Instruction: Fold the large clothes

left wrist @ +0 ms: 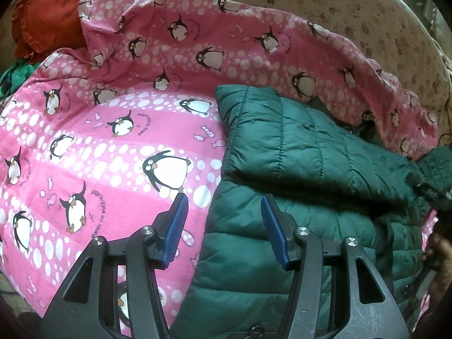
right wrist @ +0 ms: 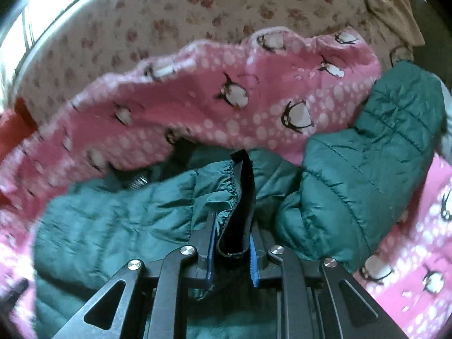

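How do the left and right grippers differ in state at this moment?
The left gripper stands open with nothing between its pads; the right gripper is shut on the green jacket's black-trimmed edge. The left hovers over the jacket's edge on the pink penguin blanket; the right sits over the jacket's bulk. Both have blue pads.

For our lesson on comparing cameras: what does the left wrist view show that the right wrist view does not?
Left wrist only: the left hand-held gripper, open and empty over the jacket's edge, and green knitwear.

Right wrist only: the right hand-held gripper shut on the jacket's black strap.

Both: the green quilted jacket, pink penguin blanket, floral cover.
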